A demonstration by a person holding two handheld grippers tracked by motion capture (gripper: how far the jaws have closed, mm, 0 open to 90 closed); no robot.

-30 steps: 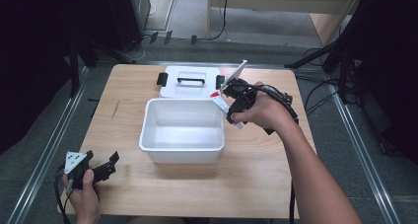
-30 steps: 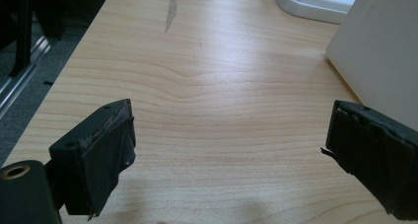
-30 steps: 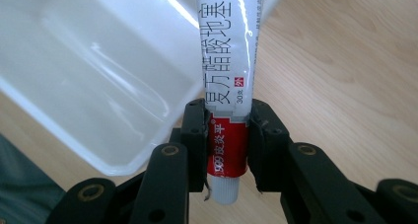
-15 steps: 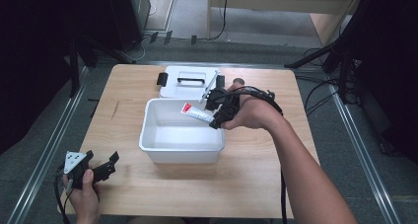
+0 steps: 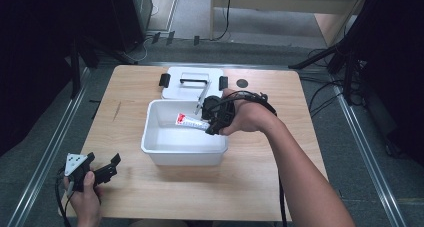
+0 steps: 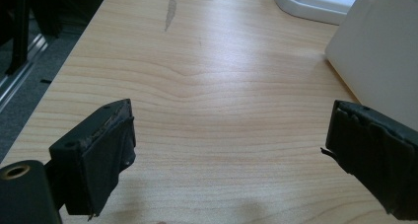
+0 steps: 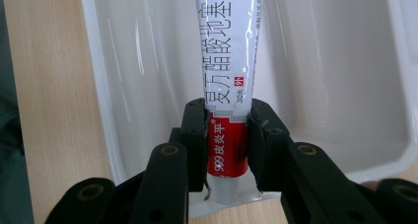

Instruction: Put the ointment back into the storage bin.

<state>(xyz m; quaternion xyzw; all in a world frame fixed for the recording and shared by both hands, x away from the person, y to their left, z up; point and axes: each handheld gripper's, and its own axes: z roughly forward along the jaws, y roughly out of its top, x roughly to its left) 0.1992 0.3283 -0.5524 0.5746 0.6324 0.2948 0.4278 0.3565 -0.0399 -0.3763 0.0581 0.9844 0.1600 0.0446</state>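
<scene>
Down at the lower left of the high view, the left gripper (image 5: 92, 171) rests at the edge of the desk (image 5: 260, 177), its jaws wide apart with nothing between them; its own camera looks across bare wood toward the white bin's (image 6: 379, 56) outer wall at the right of that frame. Toward the middle of the high view sits the open white bin (image 5: 165, 142), with its lid (image 5: 192, 84) lying flat just behind it, higher in the frame. At centre right, the right gripper (image 5: 212, 119) reaches over the bin's right rim, jaws clamped on the crimped tail end of a tube of ointment (image 7: 229, 71), which points out over the bin's hollow, above its floor.

Judging by its look, the tube is light, soft-walled and glossy, so it likely dents under pressure and could slide if squeezed at the rounded body. The flat crimped end by the red band, where it is pinched now, seems the firmest hold; a modest squeeze should do.
</scene>
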